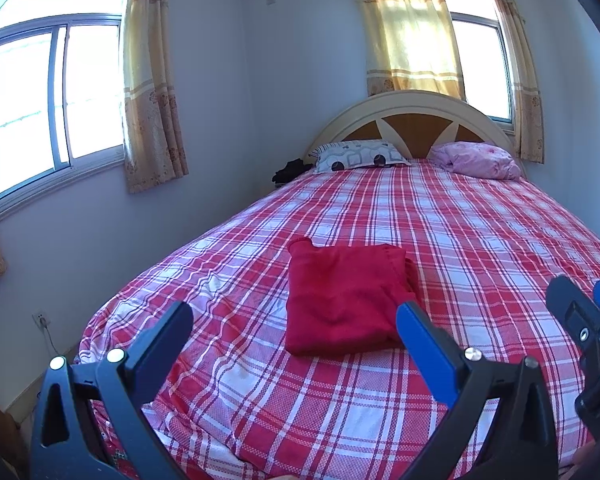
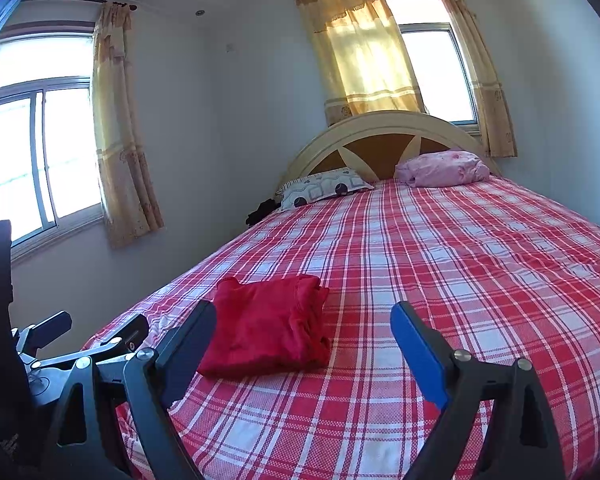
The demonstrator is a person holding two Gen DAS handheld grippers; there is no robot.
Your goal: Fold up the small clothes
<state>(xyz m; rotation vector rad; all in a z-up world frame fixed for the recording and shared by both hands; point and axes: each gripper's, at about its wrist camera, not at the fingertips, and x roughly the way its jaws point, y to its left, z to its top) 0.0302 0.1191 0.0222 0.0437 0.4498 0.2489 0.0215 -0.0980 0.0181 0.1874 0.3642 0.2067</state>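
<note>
A red garment [image 1: 346, 300] lies folded into a neat rectangle on the red-and-white checked bed sheet [image 1: 460, 240]; in the right wrist view the same garment [image 2: 266, 326] sits left of centre. My left gripper [image 1: 294, 312] hangs open above the near end of the bed, its jaws wide apart and short of the cloth. My right gripper [image 2: 304, 316] is open too, nothing between its fingers, with the garment just beyond its left finger [image 2: 192, 340]. Each gripper shows in the other's view: the right gripper [image 1: 580, 300] at the right edge, the left gripper [image 2: 96, 330] at the lower left.
A patterned pillow [image 1: 358, 155] and a bunched pink quilt [image 1: 478, 159] lie at the arched headboard [image 1: 412, 114]. Something dark [image 1: 290, 170] sits beside the bed by the wall. Windows with yellow curtains [image 1: 152, 92] stand on the left and behind the bed. The bed's left edge drops to the floor.
</note>
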